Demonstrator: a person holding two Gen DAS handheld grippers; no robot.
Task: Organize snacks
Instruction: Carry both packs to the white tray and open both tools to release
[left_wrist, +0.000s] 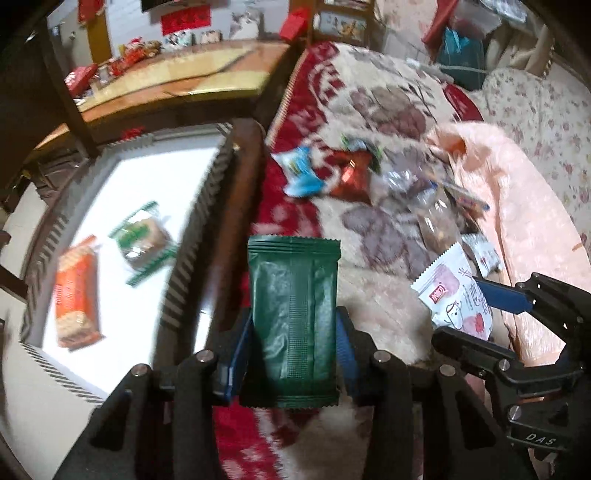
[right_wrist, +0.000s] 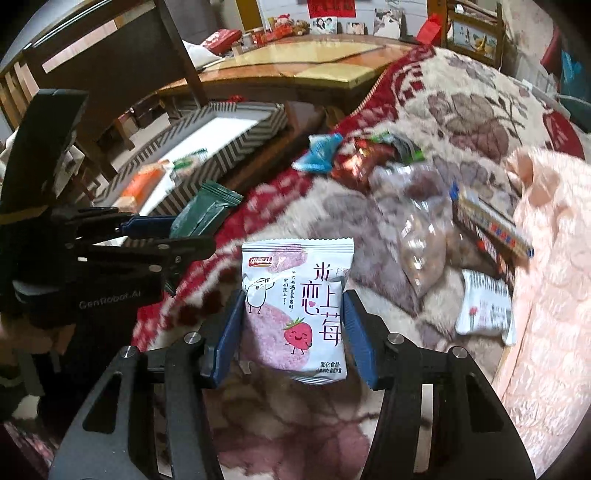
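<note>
Left wrist view: a dark green packet (left_wrist: 293, 321) is being held between the blue pads of the left gripper (left_wrist: 293, 354), which is clamped on its lower half, with the packet's long axis running straight out along the fingers. Off the blanket (left_wrist: 388, 122) it is being carried, and a white striped box (left_wrist: 201, 206) is being shown to the left of it, past a dark wooden edge. Inside that box an orange packet (left_wrist: 75, 291) and a green-trimmed packet (left_wrist: 144, 240) are already being kept. The box is judged to be the goal, so the coming move is seen as a sideways carry to the left; the left gripper is the nearer of the two.

From the right wrist, a white strawberry packet (right_wrist: 295, 314) is being gripped by its side edges in the right gripper (right_wrist: 295, 332), upright between the pads and clear of the blanket. The box (right_wrist: 221, 144) lies up and to the left of it, beyond the left gripper (right_wrist: 173, 229), so a longer path is being asked of this hand, and crowding at the box is judged a risk.

More loose snacks (right_wrist: 369, 162) are being left on the blanket, well apart from both tools.
</note>
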